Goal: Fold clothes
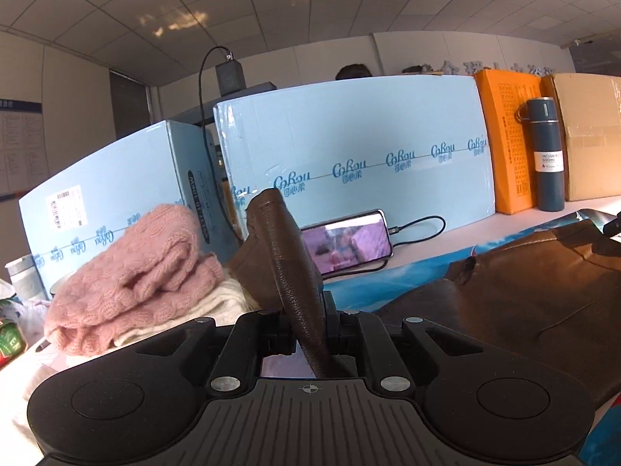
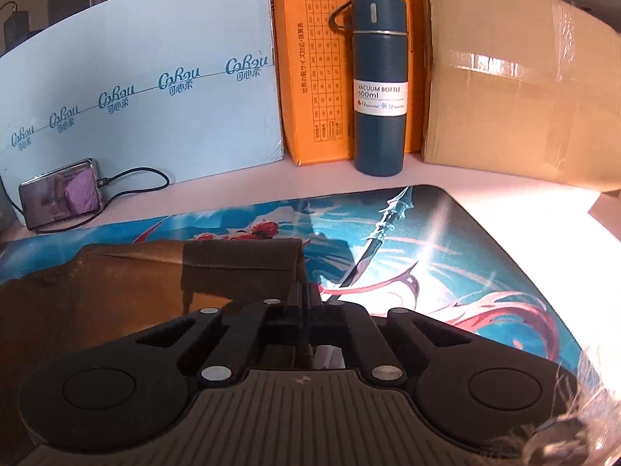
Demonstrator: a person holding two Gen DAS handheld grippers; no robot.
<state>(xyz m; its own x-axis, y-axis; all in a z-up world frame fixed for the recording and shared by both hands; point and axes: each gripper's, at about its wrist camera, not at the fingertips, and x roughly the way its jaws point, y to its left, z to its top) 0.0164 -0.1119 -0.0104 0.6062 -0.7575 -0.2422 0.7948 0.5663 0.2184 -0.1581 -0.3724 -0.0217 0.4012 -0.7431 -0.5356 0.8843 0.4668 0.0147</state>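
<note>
The left gripper (image 1: 308, 310) has its jaws clamped on a fold of the brown leather garment (image 1: 524, 283), lifting a strip of it upright while the rest lies spread over the printed mat (image 1: 388, 291) on the counter (image 1: 465, 229). The right gripper (image 2: 308, 303) has its jaws closed tight at the garment's far edge, where a darker folded end (image 2: 240, 260) sits; the leather seems caught between them, though I cannot tell for sure. To the left lies a pink knit (image 1: 136, 268) on top of a cream one (image 1: 217, 306). A phone (image 1: 349, 244) leans against the blue boxes (image 1: 349, 136) with its cable plugged in, and a flask (image 2: 380, 89) stands before the orange box (image 2: 310, 58), beside a brown carton (image 2: 524, 77)
</note>
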